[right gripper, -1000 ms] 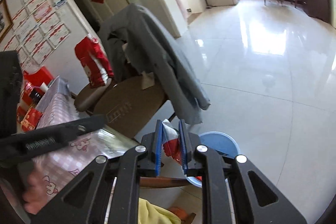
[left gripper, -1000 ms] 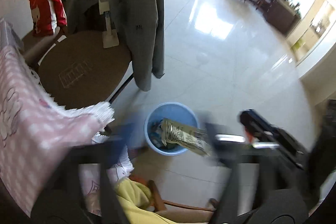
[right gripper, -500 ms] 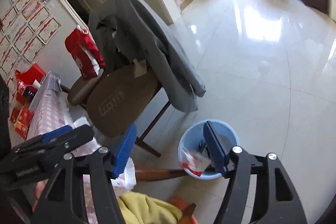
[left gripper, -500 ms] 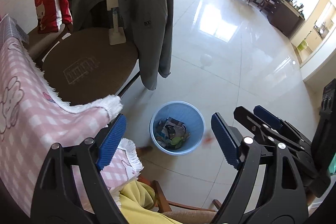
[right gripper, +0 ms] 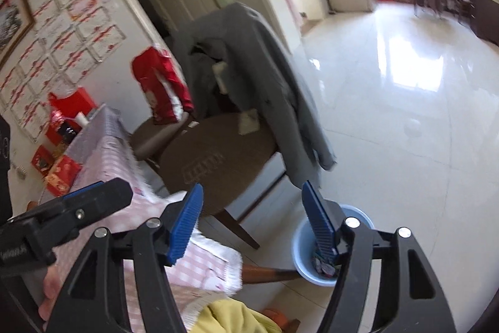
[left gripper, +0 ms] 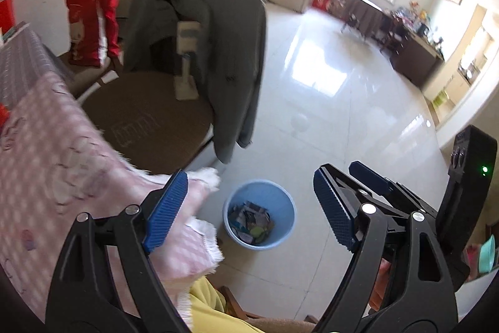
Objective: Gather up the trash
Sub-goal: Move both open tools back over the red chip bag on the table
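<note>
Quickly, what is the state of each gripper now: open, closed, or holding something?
Left gripper: open, holding nothing.
Right gripper: jaws have just been opening; open now, nothing between them.

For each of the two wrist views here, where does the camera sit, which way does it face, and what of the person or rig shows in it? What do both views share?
Left wrist: sits behind the open, empty left hand-held gripper, facing down-forward at the blue bin of wrappers; the right hand-held gripper enters at right.
Right wrist: sits behind the open, empty right hand-held gripper, facing the brown chair; the left one and a hand show at left.
Shared: bin, grey jacket, pink checked tablecloth.
</note>
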Motion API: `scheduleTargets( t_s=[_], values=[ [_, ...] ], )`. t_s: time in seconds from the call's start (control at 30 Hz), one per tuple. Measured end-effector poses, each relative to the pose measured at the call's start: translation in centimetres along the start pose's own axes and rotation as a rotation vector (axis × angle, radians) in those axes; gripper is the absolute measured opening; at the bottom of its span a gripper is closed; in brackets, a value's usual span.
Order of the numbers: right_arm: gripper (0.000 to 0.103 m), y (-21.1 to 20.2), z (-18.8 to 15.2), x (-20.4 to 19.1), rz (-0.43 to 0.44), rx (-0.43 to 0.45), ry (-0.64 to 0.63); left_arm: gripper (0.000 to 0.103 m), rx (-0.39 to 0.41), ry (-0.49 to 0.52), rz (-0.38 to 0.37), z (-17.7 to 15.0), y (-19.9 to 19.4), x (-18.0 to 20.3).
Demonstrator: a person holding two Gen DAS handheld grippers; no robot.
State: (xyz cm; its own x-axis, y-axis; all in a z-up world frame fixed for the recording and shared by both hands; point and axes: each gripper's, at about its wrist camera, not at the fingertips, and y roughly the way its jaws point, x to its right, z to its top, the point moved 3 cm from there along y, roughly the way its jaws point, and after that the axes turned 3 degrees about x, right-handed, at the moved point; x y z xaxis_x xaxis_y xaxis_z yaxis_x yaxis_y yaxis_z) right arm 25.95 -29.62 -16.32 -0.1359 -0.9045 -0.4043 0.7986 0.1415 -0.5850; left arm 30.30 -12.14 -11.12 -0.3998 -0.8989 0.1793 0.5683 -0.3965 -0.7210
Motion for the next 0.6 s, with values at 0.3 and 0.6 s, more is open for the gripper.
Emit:
scheduleTargets(
  t_s=[0.3, 0.6],
  values=[
    [0.065, 1.6, 1.4, -8.6, 0.136, -0.011, -0.126, 0.082, 0.048, -0.148, 0.136, 0.5, -3.9, -8.8],
    [0.075, 4.3, 0.9, -19.2, 0.275, -0.077, -0.278, 0.085, 0.108, -0.347, 0.267, -0.7, -9.5, -20.3]
  ],
)
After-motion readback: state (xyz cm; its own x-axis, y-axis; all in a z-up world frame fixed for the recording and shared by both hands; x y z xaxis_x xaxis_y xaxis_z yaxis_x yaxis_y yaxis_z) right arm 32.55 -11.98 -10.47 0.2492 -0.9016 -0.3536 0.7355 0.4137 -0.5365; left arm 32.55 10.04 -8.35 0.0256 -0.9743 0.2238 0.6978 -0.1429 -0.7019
